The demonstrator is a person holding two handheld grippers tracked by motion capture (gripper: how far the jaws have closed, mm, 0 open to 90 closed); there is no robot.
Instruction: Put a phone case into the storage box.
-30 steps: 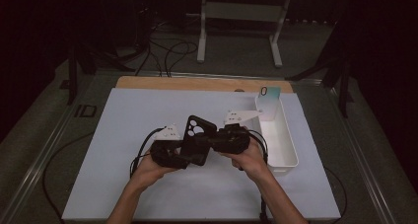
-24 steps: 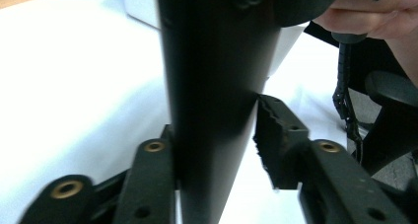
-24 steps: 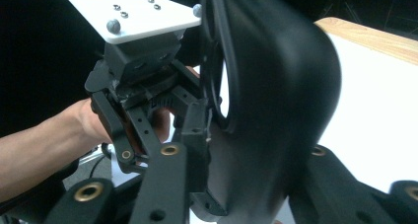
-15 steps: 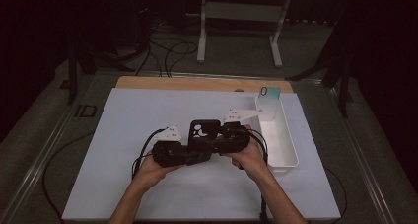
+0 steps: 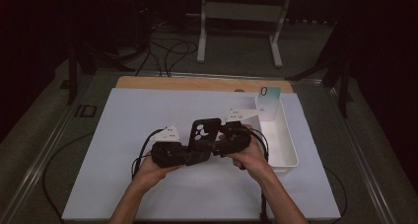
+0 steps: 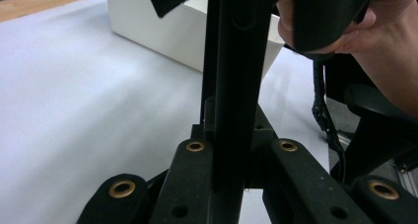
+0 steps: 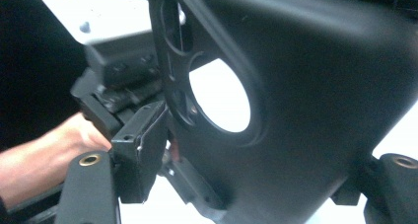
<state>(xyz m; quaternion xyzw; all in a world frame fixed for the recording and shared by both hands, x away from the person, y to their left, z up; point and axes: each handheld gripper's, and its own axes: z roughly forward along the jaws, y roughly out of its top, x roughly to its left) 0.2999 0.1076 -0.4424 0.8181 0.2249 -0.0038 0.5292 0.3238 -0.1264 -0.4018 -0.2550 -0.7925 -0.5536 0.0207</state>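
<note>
1. Phone case (image 5: 203, 133), black, with round camera cut-outs at one end; it was held off the counter (image 5: 123, 125), between the two tools, near the middle of the white surface.

2. Left tool (image 5: 194, 152): its jaws stood together on the lower edge of the case. In the left gripper view the case (image 6: 236, 86) rose edge-on as a thin dark slab from between the two jaws, so I judged it clamped there.

3. Right tool (image 5: 217, 142): it met the case from the person's right side. In the right gripper view the broad back of the case (image 7: 305, 110) sat across the jaws, with the left tool's jaw block (image 7: 140, 150) behind it. Whether the right jaws actually pinched the case I could not tell.

4. Long axis: the case stood roughly upright, tilted a little, cut-out end uppermost and away from the person.

5. White bin (image 5: 281, 135): it lay on the counter just beside the right hand (image 5: 251, 157), to the right of the case. A pale teal case (image 5: 270, 96) leaned at its far end.

6. Judgement: the right hand was nearer the bin, so any move of the case toward it would go rightward and favour the right tool, once its grip was certain.
</note>
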